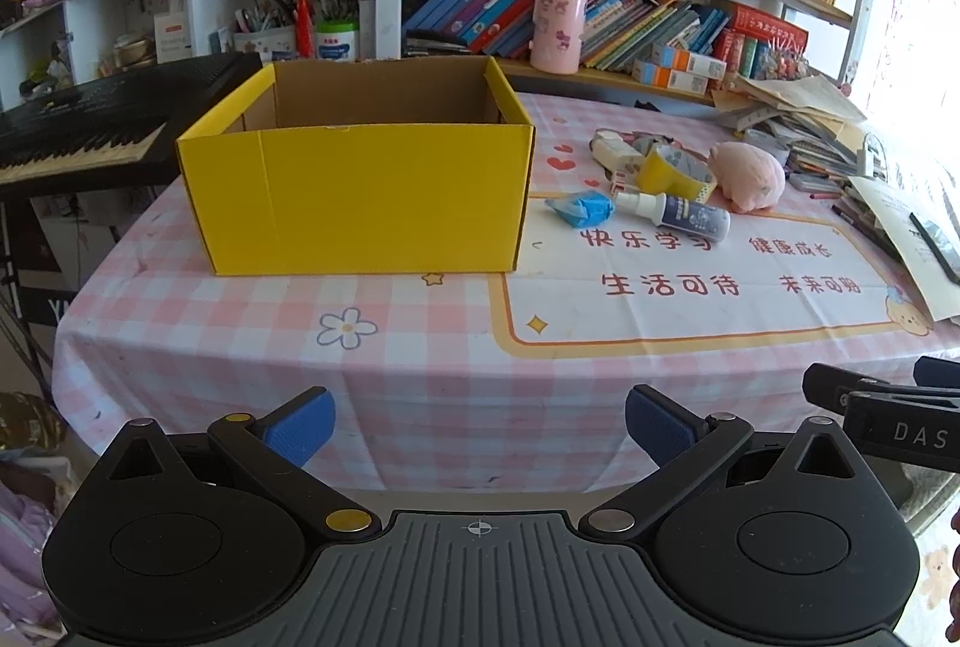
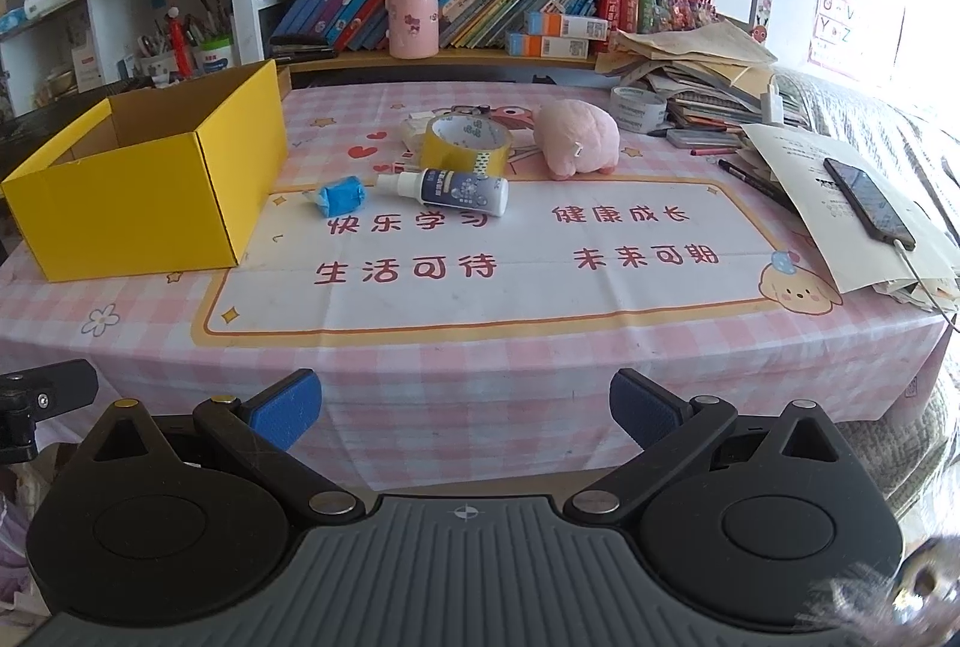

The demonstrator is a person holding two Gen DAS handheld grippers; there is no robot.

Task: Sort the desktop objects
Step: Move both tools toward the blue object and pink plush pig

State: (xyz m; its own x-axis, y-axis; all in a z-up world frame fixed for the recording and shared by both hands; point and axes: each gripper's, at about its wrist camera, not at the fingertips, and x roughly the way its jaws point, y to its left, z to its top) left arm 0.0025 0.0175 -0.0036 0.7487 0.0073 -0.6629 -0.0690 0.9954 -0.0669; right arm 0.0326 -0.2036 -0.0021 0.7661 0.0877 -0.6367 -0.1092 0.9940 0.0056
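Note:
A yellow cardboard box (image 1: 360, 191) (image 2: 144, 203) stands open and looks empty on the left of the table. To its right lie a blue wrapped packet (image 1: 579, 209) (image 2: 339, 195), a white spray bottle (image 1: 681, 213) (image 2: 450, 188), a yellow tape roll (image 1: 669, 170) (image 2: 465, 146) and a pink plush toy (image 1: 747, 176) (image 2: 579, 140). My left gripper (image 1: 480, 431) is open, hanging before the table's front edge with nothing between its fingers. My right gripper (image 2: 465, 416) is also open and empty, back from the same edge.
A pink checked cloth (image 2: 480, 359) covers the table. Piled papers (image 2: 690, 65), pens, a grey tape roll (image 2: 639, 107) and a phone (image 2: 867, 203) on a sheet crowd the right side. Bookshelves (image 2: 480, 5) rise behind; a keyboard (image 1: 90, 125) stands at the left.

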